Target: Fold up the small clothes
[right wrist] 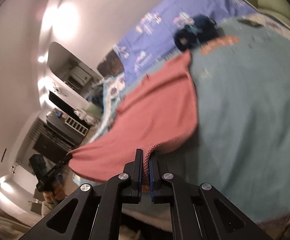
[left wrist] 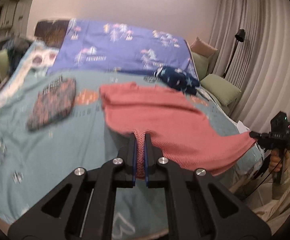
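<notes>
A pink knit garment lies stretched over the teal bed cover. My left gripper is shut on one corner of it, lifted a little off the bed. My right gripper is shut on another corner; in the left wrist view it shows at the far right, pulling the pink edge taut past the bed's side. The garment also shows in the right wrist view, with my left gripper pinching its far corner at lower left. The views are motion-blurred.
A folded patterned garment lies on the left of the bed. A dark blue starred garment is bunched near the blue pillowcase. Green cushions, a floor lamp and curtains stand to the right.
</notes>
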